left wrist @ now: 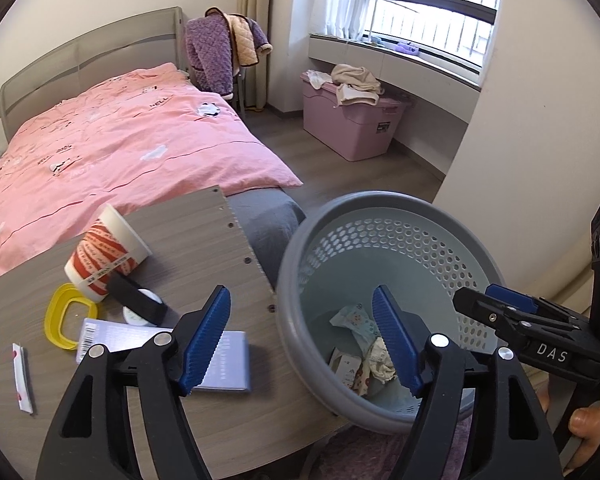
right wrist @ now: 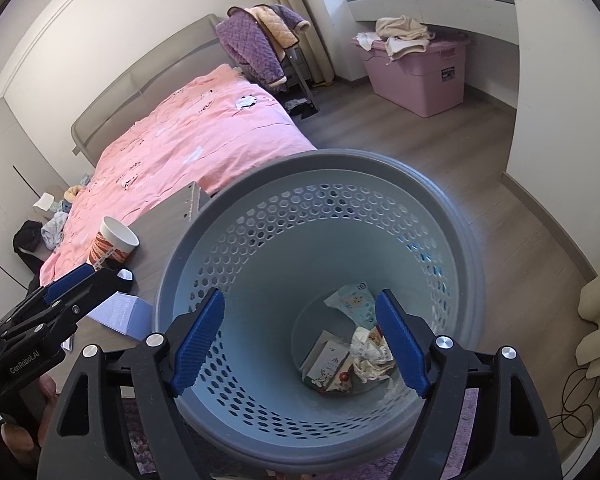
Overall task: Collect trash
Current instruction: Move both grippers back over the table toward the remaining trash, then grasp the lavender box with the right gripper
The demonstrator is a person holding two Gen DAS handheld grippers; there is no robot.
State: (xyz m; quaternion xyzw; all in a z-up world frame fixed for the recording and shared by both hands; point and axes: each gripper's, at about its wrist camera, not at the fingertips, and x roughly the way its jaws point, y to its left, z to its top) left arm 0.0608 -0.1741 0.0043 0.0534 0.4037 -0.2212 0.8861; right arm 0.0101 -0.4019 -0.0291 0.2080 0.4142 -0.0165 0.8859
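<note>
Left gripper [left wrist: 302, 340]: fingers open, holding nothing, above the right edge of the bench [left wrist: 220, 240].
Right gripper [right wrist: 300, 340]: fingers open and empty, over the mouth of the bin [right wrist: 452, 216].
Bin: beside the right edge of the bench; crumpled wrappers [right wrist: 364, 340] lie at its bottom.
Paper cup [left wrist: 108, 256]: on its side near the far edge of the bench; long axis runs from the near-left base to the far-right mouth.
Handling: I judge it light, thin and easy to crush; best to pinch it gently across the rim.
Sachet [left wrist: 23, 378]: flat, at the left edge, long axis near to far; hard to pinch.
Yellow ring [left wrist: 70, 316]: stiff; take one side.
</note>
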